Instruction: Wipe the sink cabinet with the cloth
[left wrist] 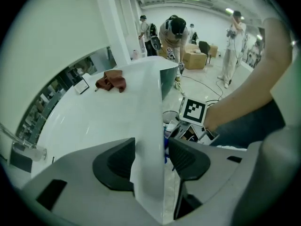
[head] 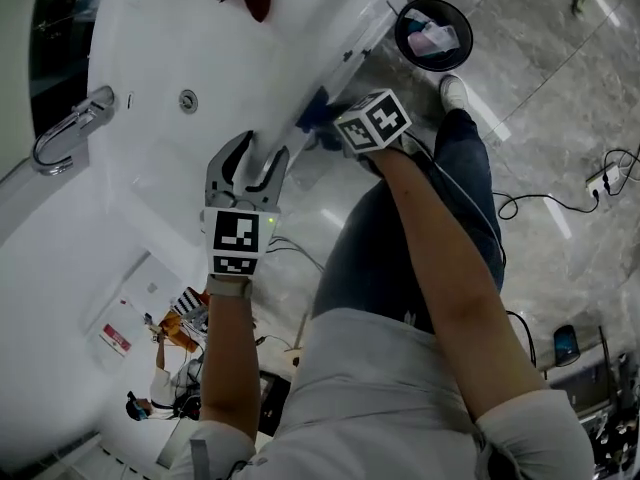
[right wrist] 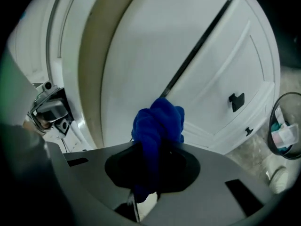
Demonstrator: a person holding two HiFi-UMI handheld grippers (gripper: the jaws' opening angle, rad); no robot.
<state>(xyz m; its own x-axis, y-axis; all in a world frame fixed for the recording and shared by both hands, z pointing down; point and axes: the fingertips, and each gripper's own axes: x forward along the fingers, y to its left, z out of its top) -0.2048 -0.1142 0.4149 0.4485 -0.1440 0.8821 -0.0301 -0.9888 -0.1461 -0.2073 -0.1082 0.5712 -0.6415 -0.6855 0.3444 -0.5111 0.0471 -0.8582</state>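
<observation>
A blue cloth [right wrist: 157,124] is bunched between the jaws of my right gripper [right wrist: 153,161], which is shut on it. The cloth rests against the white sink cabinet door [right wrist: 188,46]. In the head view the blue cloth [head: 316,116] shows under the counter's edge, just left of the right gripper [head: 338,130] and its marker cube. My left gripper [head: 250,171] straddles the white countertop's front edge [left wrist: 148,126]. In the left gripper view the left gripper [left wrist: 150,160] has one jaw on top and one below, closed on that edge.
A faucet [head: 65,128] and a drain [head: 188,100] sit in the white counter. A red-brown rag [left wrist: 111,80] lies on its far end. A black bin [head: 433,33] with rubbish stands by the cabinet. Black door handles [right wrist: 236,99], floor cables [head: 560,203] and people [left wrist: 174,36] behind.
</observation>
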